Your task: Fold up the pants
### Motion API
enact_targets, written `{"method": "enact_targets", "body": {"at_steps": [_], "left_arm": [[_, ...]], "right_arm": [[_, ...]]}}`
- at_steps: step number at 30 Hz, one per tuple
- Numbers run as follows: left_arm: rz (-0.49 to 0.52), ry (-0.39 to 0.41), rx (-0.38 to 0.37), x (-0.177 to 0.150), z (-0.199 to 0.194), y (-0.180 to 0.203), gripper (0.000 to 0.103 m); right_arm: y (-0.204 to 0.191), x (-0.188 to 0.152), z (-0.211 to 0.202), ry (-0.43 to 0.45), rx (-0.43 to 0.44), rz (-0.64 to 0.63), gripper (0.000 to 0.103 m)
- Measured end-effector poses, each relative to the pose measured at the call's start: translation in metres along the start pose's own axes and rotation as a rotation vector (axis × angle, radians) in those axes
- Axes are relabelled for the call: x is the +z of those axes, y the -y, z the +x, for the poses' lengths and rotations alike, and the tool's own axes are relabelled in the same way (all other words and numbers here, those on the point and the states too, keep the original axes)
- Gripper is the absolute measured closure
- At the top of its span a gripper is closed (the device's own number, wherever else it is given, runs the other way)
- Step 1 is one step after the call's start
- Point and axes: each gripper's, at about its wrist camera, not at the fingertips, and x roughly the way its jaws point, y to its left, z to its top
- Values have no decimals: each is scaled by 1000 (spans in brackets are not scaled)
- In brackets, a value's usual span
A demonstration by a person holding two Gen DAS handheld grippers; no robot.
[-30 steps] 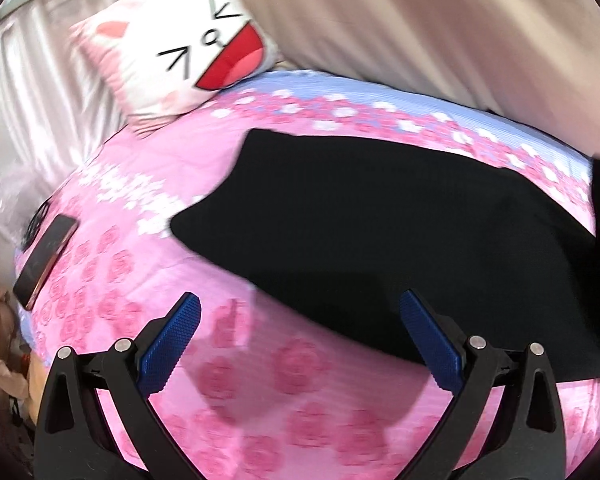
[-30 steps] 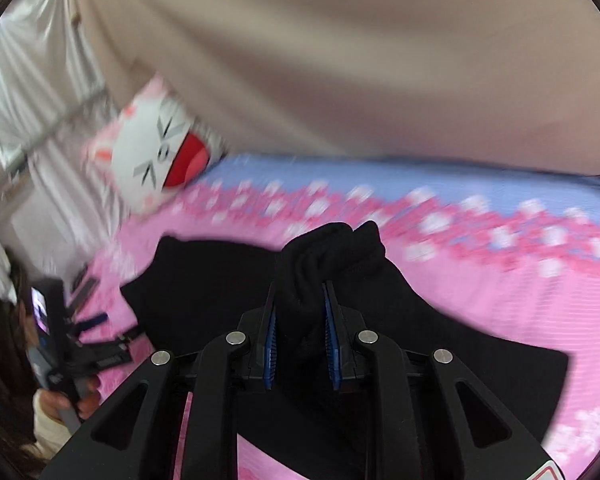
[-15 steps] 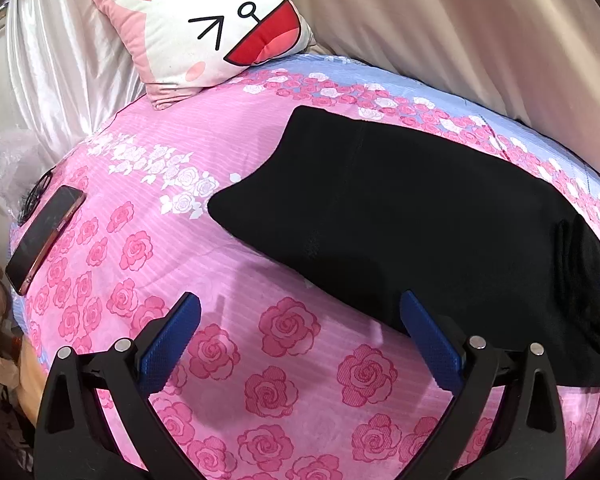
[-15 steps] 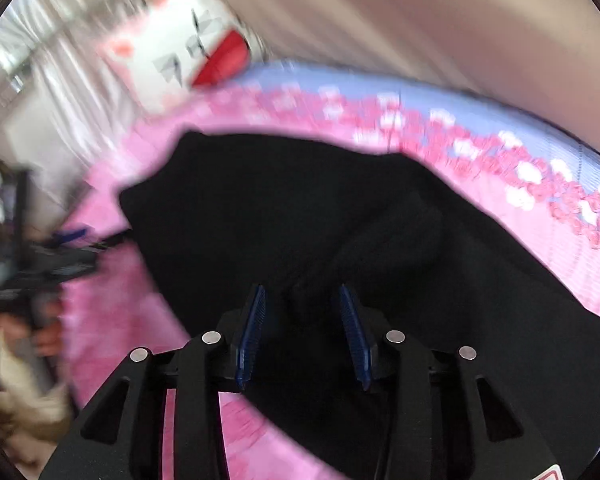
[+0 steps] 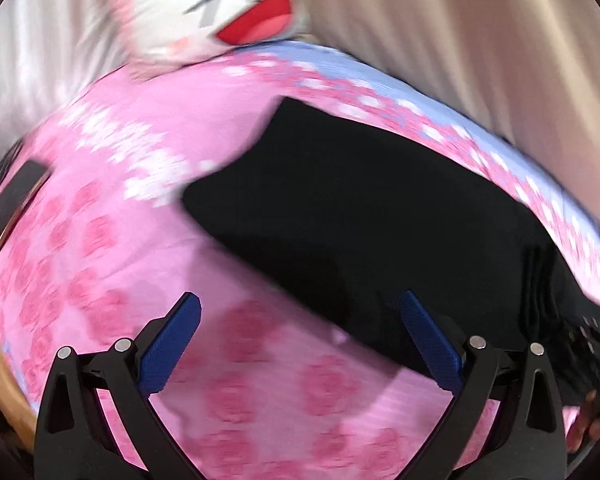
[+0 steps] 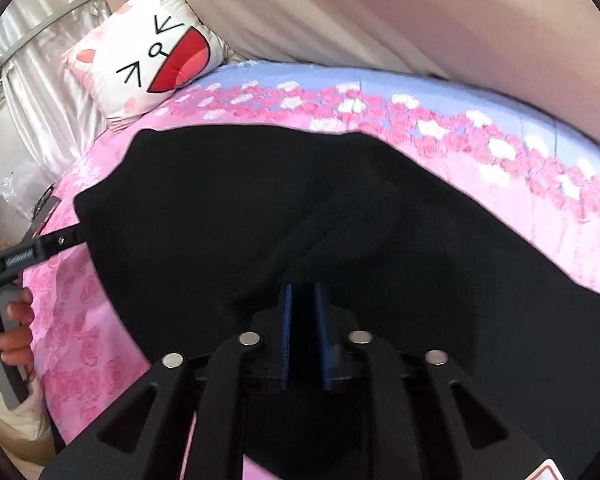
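The black pants (image 5: 360, 216) lie spread on the pink rose bedsheet (image 5: 112, 248), with a folded layer at their right end. My left gripper (image 5: 300, 332) is open and empty, just above the sheet at the pants' near edge. In the right wrist view the pants (image 6: 260, 208) fill the middle. My right gripper (image 6: 302, 308) is nearly shut, its blue pads close together over the black cloth; whether cloth is pinched between them is hard to tell. The left gripper's finger (image 6: 40, 248) shows at the pants' left corner.
A cat-face pillow (image 6: 152, 60) leans at the head of the bed against a beige curtain (image 6: 380, 8). A dark phone (image 5: 8, 208) lies on the sheet at the left edge. The bed's left edge drops off near the hand (image 6: 16, 332).
My right gripper opened, lowered the bunched cloth onto the pants, then closed again to a narrow gap. My left gripper stayed open and shifted closer to the pants' near edge.
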Motion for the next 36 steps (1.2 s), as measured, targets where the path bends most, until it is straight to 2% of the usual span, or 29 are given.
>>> {"method": "enact_targets", "body": {"at_steps": [2, 4, 6, 8, 11, 12, 15, 18, 20, 22, 23, 25, 26, 27, 28, 29, 31, 33, 35, 36], "left_arm": [[-55, 15, 51, 0, -3, -23, 5], [-69, 27, 111, -2, -5, -36, 5], [-68, 25, 136, -3, -5, -39, 5], [-70, 14, 122, -4, -5, -38, 5], [-69, -2, 91, -5, -2, -36, 5], [-69, -6, 87, -4, -1, -36, 5], [-76, -9, 75, 0, 6, -35, 5], [-110, -26, 28, 13, 23, -32, 5], [-154, -56, -27, 21, 36, -32, 5], [-180, -49, -21, 28, 43, -31, 5], [-184, -52, -41, 31, 46, -30, 5], [-186, -50, -57, 37, 49, -24, 18], [-168, -49, -49, 39, 50, -19, 40], [-145, -51, -7, 41, 52, -11, 55], [-128, -45, -2, 42, 51, -5, 65], [-115, -32, -3, 43, 48, 2, 87], [-76, 33, 11, 45, 30, 22, 90], [-15, 112, -10, 46, 4, 47, 90], [71, 180, -76, 45, -30, 85, 91], [115, 202, -118, 43, -44, 104, 91]], "right_arm": [[-14, -3, -10, 33, -2, -60, 54], [-28, -7, -11, 37, -10, -141, 52], [-39, -10, -4, 24, -35, -190, 54], [-42, -10, 14, -3, -108, -214, 60], [-43, -4, 21, 16, -146, -209, 86], [-44, -1, 19, 19, -153, -202, 87], [-51, 7, 17, 17, -100, -198, 87], [-52, 7, 31, -8, -85, -202, 75], [-45, 7, 19, 5, -35, -145, 74], [-35, 5, -2, 44, 5, -95, 74], [-27, 2, -15, 66, 12, -66, 73], [-2, -6, -45, 109, -13, 9, 70], [13, -12, -59, 127, -44, 49, 64], [29, -19, -72, 143, -81, 89, 60], [51, -31, -90, 166, -140, 144, 58], [67, -40, -103, 178, -182, 184, 57], [108, -64, -129, 186, -272, 297, 57], [140, -89, -149, 191, -327, 397, 57], [175, -123, -169, 191, -378, 515, 57], [175, -123, -169, 191, -378, 515, 57]]}}
